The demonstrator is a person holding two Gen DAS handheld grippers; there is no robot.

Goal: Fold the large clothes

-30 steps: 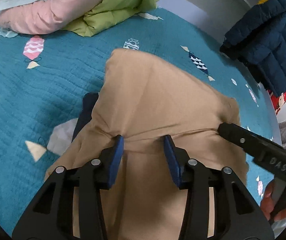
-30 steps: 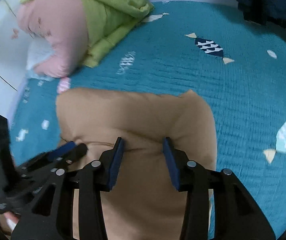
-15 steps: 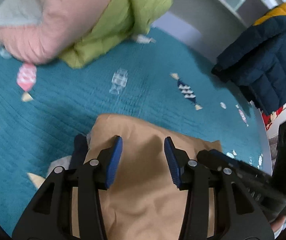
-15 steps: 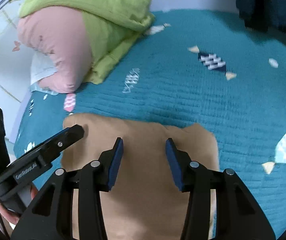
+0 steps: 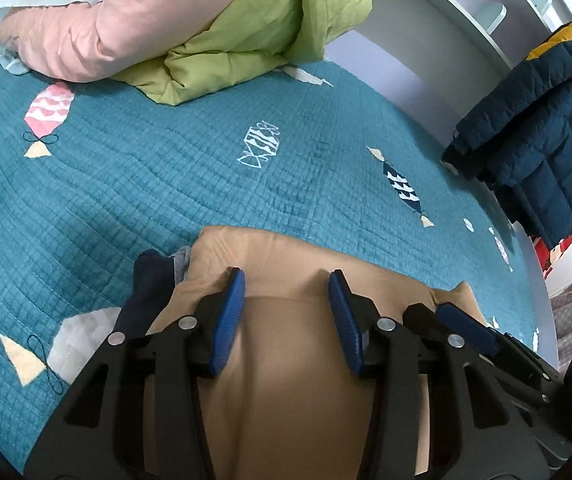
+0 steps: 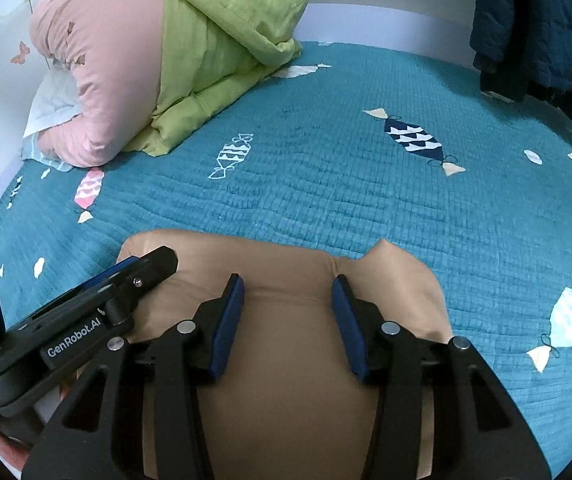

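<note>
A tan garment (image 5: 306, 252) (image 6: 286, 256) lies folded on the teal bedspread (image 5: 166, 184), low in both wrist views. My left gripper (image 5: 286, 280) has a thick fold of it between its blue pads, and the cloth puckers at both pad tips. My right gripper (image 6: 286, 284) holds the same fold a little to the right, with a crease at its right pad. Each gripper shows in the other's view: the right gripper (image 5: 462, 328) and the left gripper (image 6: 146, 268) close alongside. A dark navy piece (image 5: 150, 280) sticks out from under the garment's left edge.
A pink and green quilt (image 5: 206, 32) (image 6: 166, 60) is piled at the far left of the bed. A navy quilted jacket (image 5: 534, 140) (image 6: 534, 20) hangs at the right. A white bed rail (image 5: 406, 60) runs behind. Teal bedspread (image 6: 366, 180) stretches beyond the garment.
The tan cloth's far edge sits much lower in both views than before, with more bedspread showing beyond it. Both grippers have come down and now sit closer side by side.
</note>
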